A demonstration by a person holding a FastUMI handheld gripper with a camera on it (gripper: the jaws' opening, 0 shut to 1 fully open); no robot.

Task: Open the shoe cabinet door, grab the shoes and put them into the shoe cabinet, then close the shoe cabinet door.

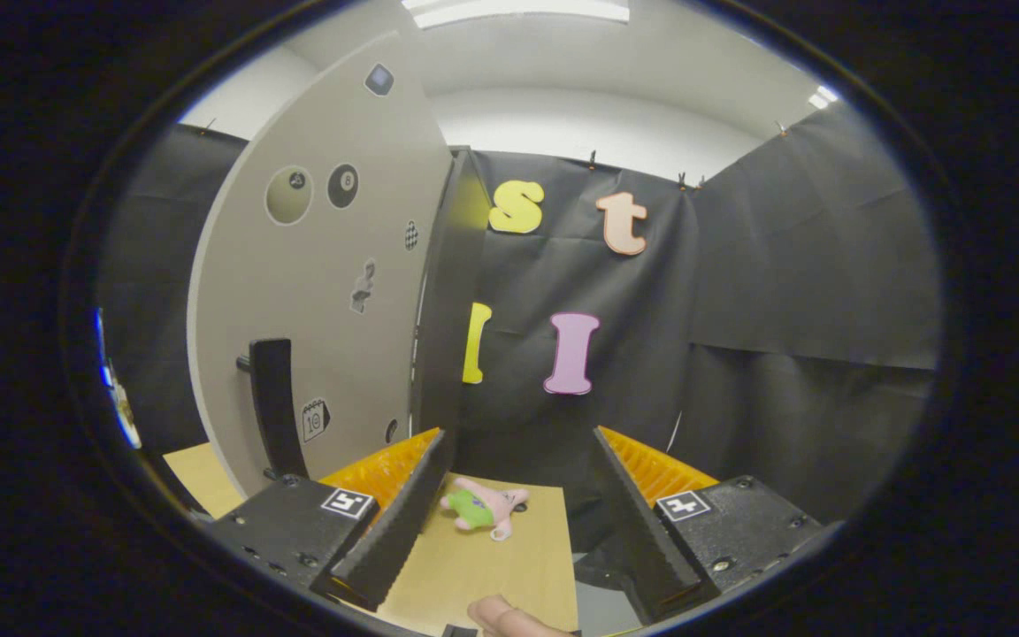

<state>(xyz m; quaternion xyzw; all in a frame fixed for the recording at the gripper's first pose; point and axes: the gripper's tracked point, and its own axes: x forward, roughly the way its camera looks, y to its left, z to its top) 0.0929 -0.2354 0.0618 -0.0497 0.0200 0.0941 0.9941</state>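
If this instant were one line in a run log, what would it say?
gripper: open, empty | cabinet door: shut, beyond left finger | handle: untouched | pink toy: on table, between fingers

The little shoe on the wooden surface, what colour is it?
Pink with a green patch, clearest in the gripper view: shoe.

We look out from a fisheye camera riding on the hand-held gripper (517, 495), facing forward along its two fingers, which rise spread apart from the bottom of our view; we sit low and close over a light wooden tabletop (492, 566), with a tall grey cabinet door (333, 292) near on the left side; straight ahead we face the black cloth booth wall (739, 292), and above it a white ceiling (563, 62).
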